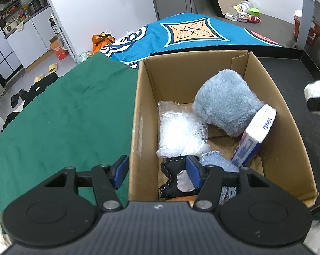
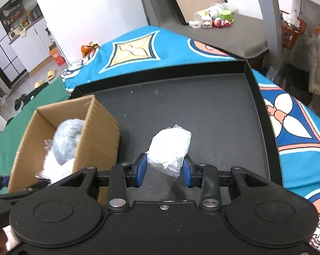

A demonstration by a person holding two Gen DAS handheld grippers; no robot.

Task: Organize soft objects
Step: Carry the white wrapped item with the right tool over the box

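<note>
My right gripper (image 2: 164, 169) is shut on a white plastic-wrapped soft bundle (image 2: 170, 146), with a blue pad pressing each side, just above the black tray (image 2: 253, 89). The same bundle (image 1: 315, 89) shows at the far right of the left wrist view. An open cardboard box (image 1: 143, 97) holds a light-blue plush (image 1: 225, 102), a clear bubble-wrap bag (image 1: 181, 133), a Vinda tissue pack (image 1: 253, 136), a black stitched cloth (image 1: 172, 174) and a pale blue knit (image 1: 215, 161). My left gripper (image 1: 156, 172) is open and straddles the box's left wall without pressing it.
The box (image 2: 100, 123) stands at the tray's left side, partly on a green cloth (image 1: 64, 114). A blue patterned cloth (image 2: 177, 48) lies behind and right of the tray. Small toys and cups (image 2: 213, 17) sit on a grey surface at the back.
</note>
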